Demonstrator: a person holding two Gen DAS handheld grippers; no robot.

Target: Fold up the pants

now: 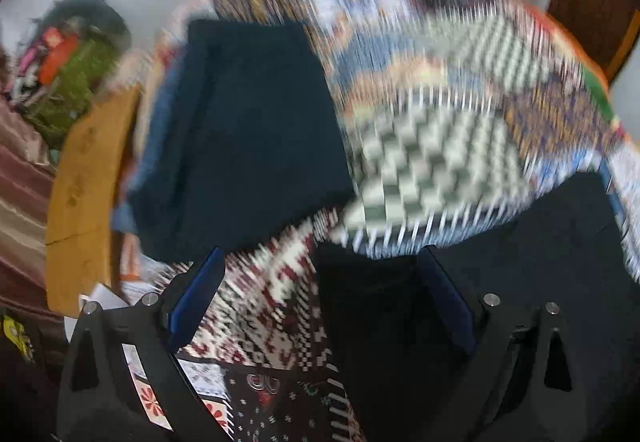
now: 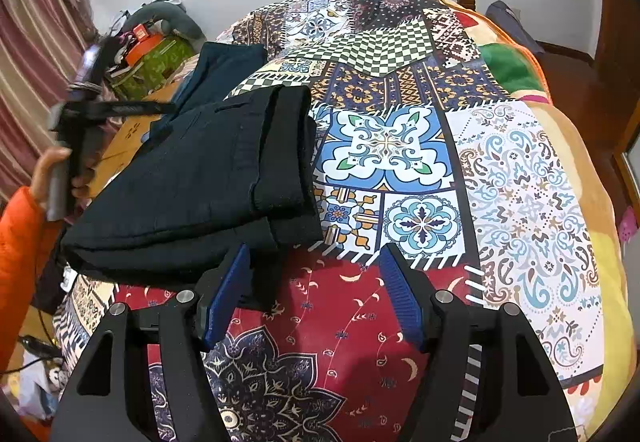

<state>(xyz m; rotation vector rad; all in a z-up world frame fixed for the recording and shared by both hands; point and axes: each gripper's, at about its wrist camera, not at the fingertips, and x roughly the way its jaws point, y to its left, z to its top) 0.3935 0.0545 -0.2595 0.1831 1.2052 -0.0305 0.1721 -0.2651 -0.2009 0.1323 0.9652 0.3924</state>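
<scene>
My right gripper [image 2: 314, 294], jaws apart and empty, sits nearest the folded black pants [image 2: 200, 182], just left along the bed's [image 2: 520, 182] near edge.

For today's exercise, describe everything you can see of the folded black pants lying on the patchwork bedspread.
The black pants are folded into a thick, flat, layered bundle of matte woven cloth, with a seam and hem edge showing along the right side. They lie on the patchwork bedspread near its left edge, partly overlapping a second dark folded garment behind. Neither tool grips them.
</scene>
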